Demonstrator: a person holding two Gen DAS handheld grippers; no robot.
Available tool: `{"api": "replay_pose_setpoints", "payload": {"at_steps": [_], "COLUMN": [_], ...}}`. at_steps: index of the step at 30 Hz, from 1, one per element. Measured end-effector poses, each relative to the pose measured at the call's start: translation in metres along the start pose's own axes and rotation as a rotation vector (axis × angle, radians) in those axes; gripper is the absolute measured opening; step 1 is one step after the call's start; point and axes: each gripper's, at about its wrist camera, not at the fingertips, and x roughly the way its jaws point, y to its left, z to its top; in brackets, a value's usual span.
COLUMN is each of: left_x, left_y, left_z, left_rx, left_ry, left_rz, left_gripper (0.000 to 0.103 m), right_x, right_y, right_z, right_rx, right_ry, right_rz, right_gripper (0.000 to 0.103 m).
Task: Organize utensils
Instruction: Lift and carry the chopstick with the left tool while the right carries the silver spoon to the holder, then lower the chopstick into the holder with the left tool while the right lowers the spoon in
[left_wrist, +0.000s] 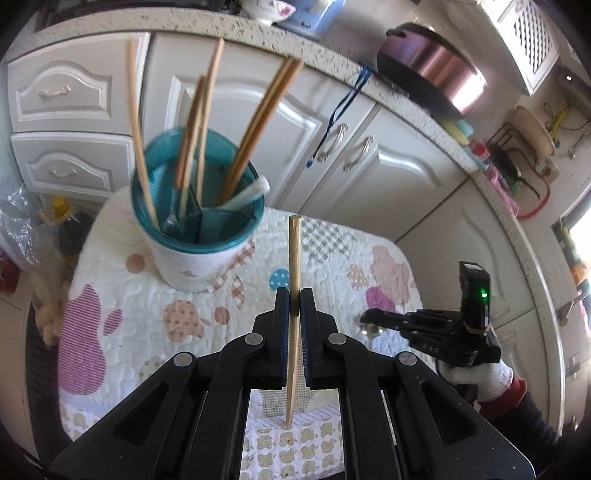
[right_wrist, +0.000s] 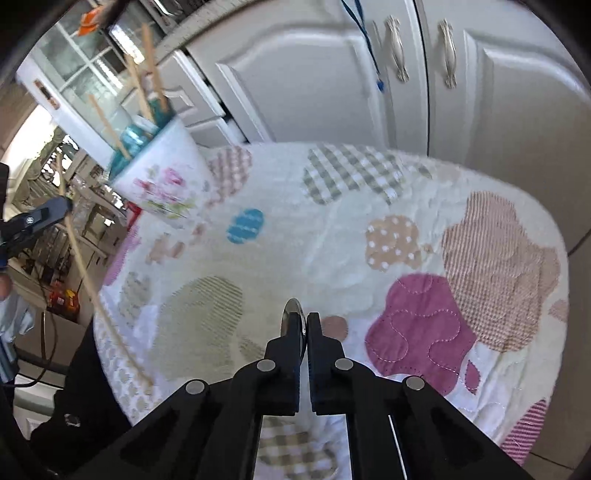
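While the left gripper (left_wrist: 294, 299) is seen from its own wrist camera, its two black, blue-padded jaws are pressed together on a single pale wooden chopstick (left_wrist: 294, 258), a thin straight stick with a blunt squared top end. Its long axis runs nearly straight up the picture, the thick end rising above the jaws and the narrow tip reaching down between the black linkage bars toward the quilted cloth (left_wrist: 332, 251) below. That cloth is soft and stitched, cream with patchwork blobs in pink, purple, tan, blue and grey check. On it, up and to the left of the held stick and well apart from it, stands the utensil holder (left_wrist: 195, 236), a round white cup with a translucent teal rim and inner dividers; more wooden chopsticks lean out of it in several directions, beside a white spoon handle. At the right the right gripper (left_wrist: 364, 319) points leftward over the cloth, held by a white knitted glove (left_wrist: 480, 376). From the right wrist camera, that gripper (right_wrist: 300, 321) has its jaws closed on a thin, shiny metal piece with a rounded edge (right_wrist: 291, 308), which stands edge-on and sticks up past the fingertips; what kind of utensil it is cannot be told. The floral-printed holder (right_wrist: 162, 177) sits blurred at upper left, and the left gripper's chopstick (right_wrist: 85, 266) shows as a long pale slanted line along the cloth's left edge.
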Motion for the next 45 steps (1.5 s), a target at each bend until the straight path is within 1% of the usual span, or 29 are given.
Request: {"api": "replay_pose_setpoints", "payload": {"at_steps": [3,6,10,11,16,17,21,25,28,30,33,38,40,45], "left_x": [-0.017,-0.035,-0.065,-0.076,-0.108,-0.113,-0.121,-0.114,-0.1,-0.091,-0.076,-0.051,-0.044,-0.027], "left_y": [0.006,0.011,0.015,0.015,0.016,0.016,0.021,0.027,0.033,0.035,0.039,0.041,0.041,0.045], "left_z": [0.005,0.012,0.031,0.039,0.072,0.08,0.102,0.119,0.124,0.123,0.12,0.111,0.107,0.098], "left_rx": [-0.009,-0.01,-0.004,0.003,0.028,0.037,0.045,0.06,0.063,0.062,0.057,0.069,0.074,0.062], "left_ry": [-0.024,-0.052,-0.113,-0.14,-0.253,-0.285,-0.353,-0.4,-0.408,-0.406,-0.395,-0.366,-0.357,-0.31], "left_rz": [-0.005,-0.004,0.0,0.009,0.075,0.1,0.157,0.24,0.279,0.29,0.299,0.32,0.328,0.326], "left_gripper": [0.005,0.005,0.005,0.005,0.005,0.005,0.005,0.005,0.005,0.005,0.005,0.005,0.005,0.005], "right_x": [-0.021,-0.033,-0.051,-0.055,-0.081,-0.083,-0.088,-0.084,-0.073,-0.061,-0.044,-0.015,-0.006,0.009], "right_y": [0.015,0.032,0.058,0.064,0.096,0.1,0.128,0.15,0.169,0.178,0.19,0.2,0.203,0.197], "right_z": [0.009,0.021,0.041,0.046,0.087,0.094,0.128,0.155,0.172,0.181,0.186,0.182,0.177,0.164], "right_rx": [-0.032,-0.058,-0.112,-0.122,-0.163,-0.168,-0.188,-0.202,-0.232,-0.24,-0.264,-0.311,-0.33,-0.336], "right_ry": [-0.044,-0.083,-0.135,-0.149,-0.248,-0.266,-0.347,-0.405,-0.443,-0.447,-0.453,-0.437,-0.422,-0.348], "right_rz": [0.001,0.016,0.04,0.047,0.074,0.069,0.029,-0.029,-0.097,-0.113,-0.17,-0.239,-0.251,-0.229], "right_gripper": [0.003,0.003,0.003,0.003,0.003,0.003,0.003,0.003,0.003,0.003,0.003,0.003,0.003,0.003]}}
